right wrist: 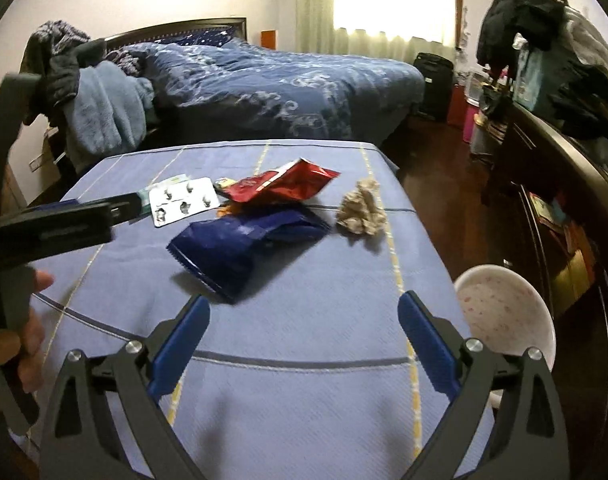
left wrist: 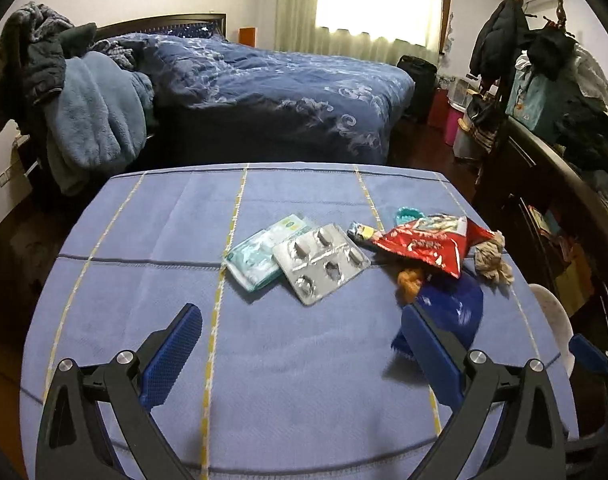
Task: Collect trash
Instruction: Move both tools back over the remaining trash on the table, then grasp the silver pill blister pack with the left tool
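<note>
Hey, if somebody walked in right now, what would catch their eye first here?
Probably the litter on the blue checked tablecloth: a shiny red snack wrapper at the far middle, a crumpled dark blue foil bag lying just in front of it, and a silver pill blister pack to their left. A wadded beige tissue sits to the right.

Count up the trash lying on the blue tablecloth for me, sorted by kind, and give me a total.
Snack bags: 2, a red one and a dark blue one
Pill blister packs: 1
Tissue packets: 1
Crumpled paper wads: 1
Small wrappers and scraps: 3
Total: 8
</note>
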`<action>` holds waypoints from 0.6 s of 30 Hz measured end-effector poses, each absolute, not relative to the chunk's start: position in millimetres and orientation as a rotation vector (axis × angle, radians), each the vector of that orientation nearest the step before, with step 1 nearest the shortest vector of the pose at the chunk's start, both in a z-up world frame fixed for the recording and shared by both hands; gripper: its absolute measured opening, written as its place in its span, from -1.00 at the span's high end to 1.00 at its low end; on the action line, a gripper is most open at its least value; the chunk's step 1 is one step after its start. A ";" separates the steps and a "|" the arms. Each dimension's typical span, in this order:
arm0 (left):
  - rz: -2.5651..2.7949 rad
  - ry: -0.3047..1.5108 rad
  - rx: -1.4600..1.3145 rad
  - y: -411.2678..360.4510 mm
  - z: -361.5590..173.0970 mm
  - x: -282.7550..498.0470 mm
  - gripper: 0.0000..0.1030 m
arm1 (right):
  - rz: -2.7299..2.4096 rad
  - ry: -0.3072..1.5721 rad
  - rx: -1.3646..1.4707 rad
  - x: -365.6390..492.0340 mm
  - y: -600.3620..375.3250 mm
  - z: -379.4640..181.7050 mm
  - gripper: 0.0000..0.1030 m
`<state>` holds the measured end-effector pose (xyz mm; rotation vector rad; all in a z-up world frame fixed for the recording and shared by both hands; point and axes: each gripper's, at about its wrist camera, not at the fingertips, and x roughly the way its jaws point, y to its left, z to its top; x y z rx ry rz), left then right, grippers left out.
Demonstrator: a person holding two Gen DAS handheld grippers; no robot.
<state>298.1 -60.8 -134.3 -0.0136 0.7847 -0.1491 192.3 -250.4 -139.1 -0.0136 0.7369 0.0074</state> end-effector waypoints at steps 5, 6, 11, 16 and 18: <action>-0.149 0.800 -0.026 -69.6 -140.4 327.3 -0.93 | 0.015 0.723 -0.023 197.8 -245.8 -136.4 -0.87; -0.144 0.811 -0.028 -70.7 -143.3 336.0 -0.93 | 0.017 0.724 -0.018 198.8 -246.9 -136.3 -0.87; -0.099 0.854 -0.024 -77.5 -156.7 367.0 -0.93 | 0.019 0.731 -0.001 200.8 -254.4 -139.2 -0.87; -0.084 0.885 0.004 -89.3 -169.5 383.1 -0.93 | 0.016 0.740 0.019 203.5 -263.0 -142.7 -0.87; -0.059 0.880 0.042 -95.9 -174.1 384.1 -0.92 | 0.016 0.739 0.024 204.1 -263.9 -143.0 -0.87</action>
